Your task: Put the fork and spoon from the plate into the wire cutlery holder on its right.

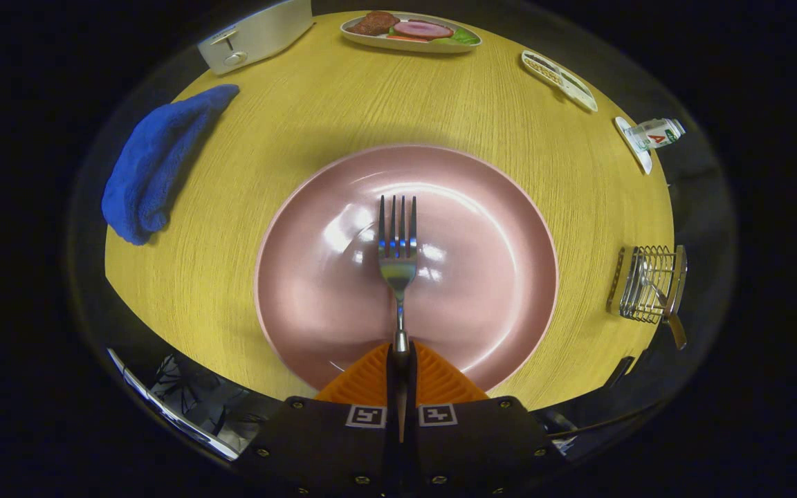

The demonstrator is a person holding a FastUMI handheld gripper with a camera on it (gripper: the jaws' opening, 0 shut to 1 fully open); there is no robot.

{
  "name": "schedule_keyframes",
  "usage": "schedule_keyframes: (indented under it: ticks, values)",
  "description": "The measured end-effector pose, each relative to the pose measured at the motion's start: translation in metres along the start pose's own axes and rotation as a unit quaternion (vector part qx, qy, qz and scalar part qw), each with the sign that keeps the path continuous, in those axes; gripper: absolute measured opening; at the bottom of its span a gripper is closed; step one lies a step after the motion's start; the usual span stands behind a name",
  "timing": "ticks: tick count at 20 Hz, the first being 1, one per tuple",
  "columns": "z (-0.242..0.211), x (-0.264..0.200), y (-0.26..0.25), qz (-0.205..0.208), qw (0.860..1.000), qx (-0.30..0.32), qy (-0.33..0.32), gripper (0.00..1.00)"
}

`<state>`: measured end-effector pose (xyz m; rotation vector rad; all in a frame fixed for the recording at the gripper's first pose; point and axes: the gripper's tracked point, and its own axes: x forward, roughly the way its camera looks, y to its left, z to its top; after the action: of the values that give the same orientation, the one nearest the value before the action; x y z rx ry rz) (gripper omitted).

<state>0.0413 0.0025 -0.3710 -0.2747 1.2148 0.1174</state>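
My gripper (400, 360) is shut on the handle of a silver fork (398, 256), its orange fingers (364, 379) pressed close on either side. The fork points straight ahead, tines outward, over the middle of a round pink plate (495, 228). Whether the fork rests on the plate or hangs just above it, I cannot tell. The wire cutlery holder (644, 283) stands to the plate's right near the table's edge. A utensil handle (675, 325) sticks out of the holder; it looks like the spoon.
The yellow wooden table (288, 124) carries a blue cloth (156, 166) at the left, a white toaster (257, 34) at the far left, a dish of food (411, 31) at the back, and a white tray (559, 79) and a small bottle (654, 133) at the back right.
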Motion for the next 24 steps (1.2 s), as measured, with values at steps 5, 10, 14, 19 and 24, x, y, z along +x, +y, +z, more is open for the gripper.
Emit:
schedule_keyframes:
  ticks: [5, 10, 14, 19, 24]
  values:
    - [0.013, -0.018, -0.015, -0.011, 1.000, 0.012, -0.015, 0.03]
    - [0.026, -0.041, -0.040, -0.035, 0.999, 0.028, -0.028, 0.03]
    - [0.034, -0.060, -0.063, -0.050, 0.997, 0.049, -0.038, 0.03]
    - [0.035, -0.082, -0.096, -0.070, 0.993, 0.087, -0.041, 0.03]
    - [0.034, -0.106, -0.133, -0.095, 0.987, 0.123, -0.046, 0.03]
